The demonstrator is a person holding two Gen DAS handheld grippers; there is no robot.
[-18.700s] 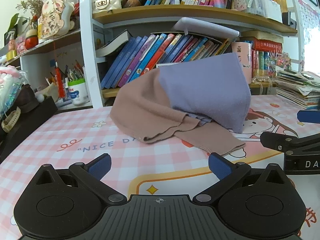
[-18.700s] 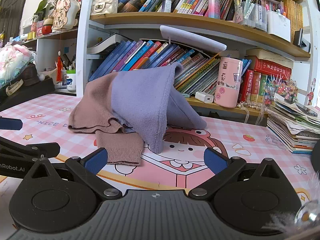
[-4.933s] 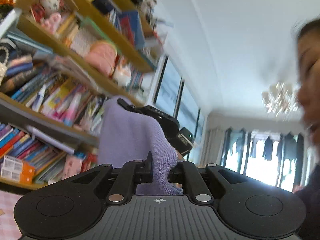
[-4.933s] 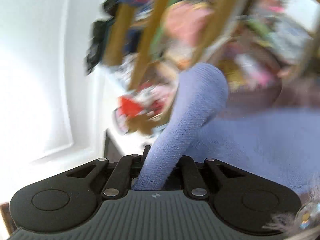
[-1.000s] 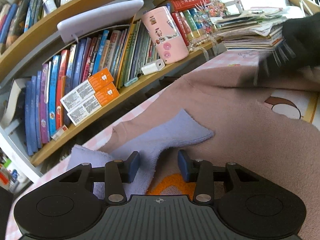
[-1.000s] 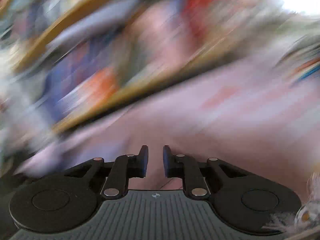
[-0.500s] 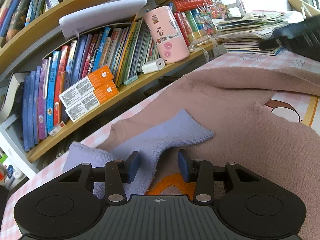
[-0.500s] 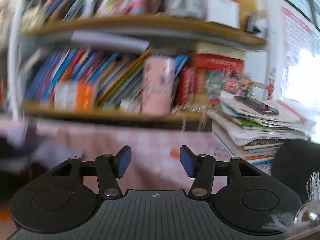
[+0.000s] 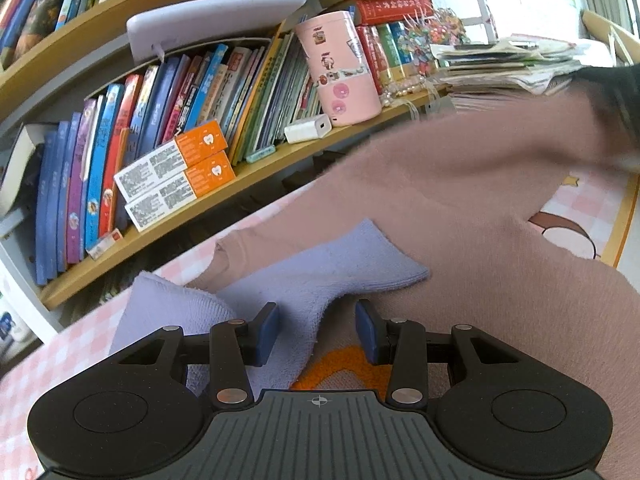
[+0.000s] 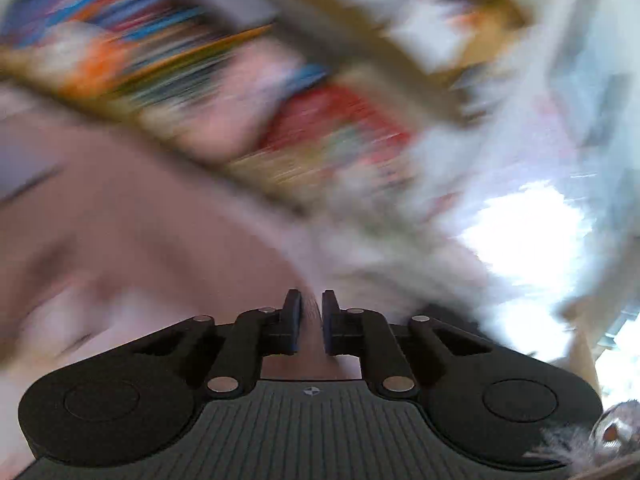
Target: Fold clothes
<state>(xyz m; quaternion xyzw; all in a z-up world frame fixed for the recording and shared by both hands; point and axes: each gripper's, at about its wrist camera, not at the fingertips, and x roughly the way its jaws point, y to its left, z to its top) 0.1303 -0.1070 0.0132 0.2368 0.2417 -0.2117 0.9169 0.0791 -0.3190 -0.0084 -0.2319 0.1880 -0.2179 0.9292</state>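
Lying across the pink checked table mat (image 9: 80,344), the brown and lilac sweater (image 9: 460,208) covers most of the surface in front of the bookshelf (image 9: 280,152); its brown body is spread wide and the lilac sleeve (image 9: 320,272) is laid over it, toward the left side. Part of the brown cloth on the right looks lifted and blurred. The right gripper (image 10: 311,312) has just been closing, and now its jaws stand almost together with a strip of brown cloth pinched between them. Its picture is smeared, so I judge this hand is moving fast. The left gripper (image 9: 316,328) hangs over the lilac sleeve with jaws partly open; the sleeve lies between and below them, but the pads do not press on it.

Risks, as I judge them: a fast pull by the right hand can drag the whole sweater, because nothing pins it on the left, and the laid sleeve can slide off. The thin pinch may also slip out. A wide swing could knock the pink canister (image 9: 340,68) or the small white charger (image 9: 308,128) on the shelf.
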